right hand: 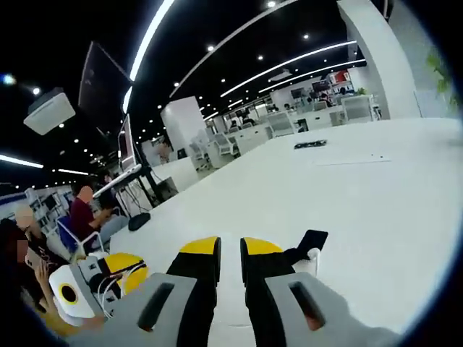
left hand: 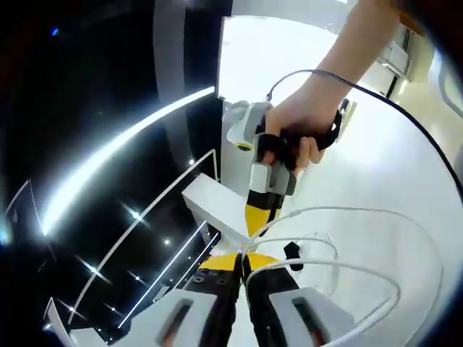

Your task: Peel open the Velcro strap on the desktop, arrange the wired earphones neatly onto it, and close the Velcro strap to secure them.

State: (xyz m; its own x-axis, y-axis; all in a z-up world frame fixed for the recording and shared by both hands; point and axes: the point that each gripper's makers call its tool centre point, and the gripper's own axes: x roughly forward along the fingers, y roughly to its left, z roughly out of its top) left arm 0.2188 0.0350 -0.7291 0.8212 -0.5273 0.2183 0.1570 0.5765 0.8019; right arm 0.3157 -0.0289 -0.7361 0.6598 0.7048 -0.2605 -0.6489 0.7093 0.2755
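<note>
Earphones [left hand: 362, 269] looped white at left gripper [left hand: 241, 262] 3 o'clock; Velcro strap [right hand: 309, 241] at right gripper [right hand: 230, 249] 2 o'clock; both jaw pairs nearly closed, grip unclear.

We note the earphone cable [left hand: 376, 289] looped on the tabletop [left hand: 376, 166], strap [right hand: 307, 244] just beyond the right hand-held gripper [right hand: 230, 249].

- Left gripper [left hand: 243, 262], bottom centre of the left gripper view: black jaws with yellow tips, pale grey body.
- Right gripper [left hand: 258, 217], centre of that view: yellow tips, grey and black body, in a person's hand [left hand: 307, 119].
- Earphone cable [left hand: 362, 271], lower right: white loops on the white desktop [left hand: 376, 166].
- Velcro strap [right hand: 309, 241], lower centre-right of the right gripper view: black.
- Right gripper [right hand: 230, 249], bottom centre there: yellow-tipped black jaws.
</note>
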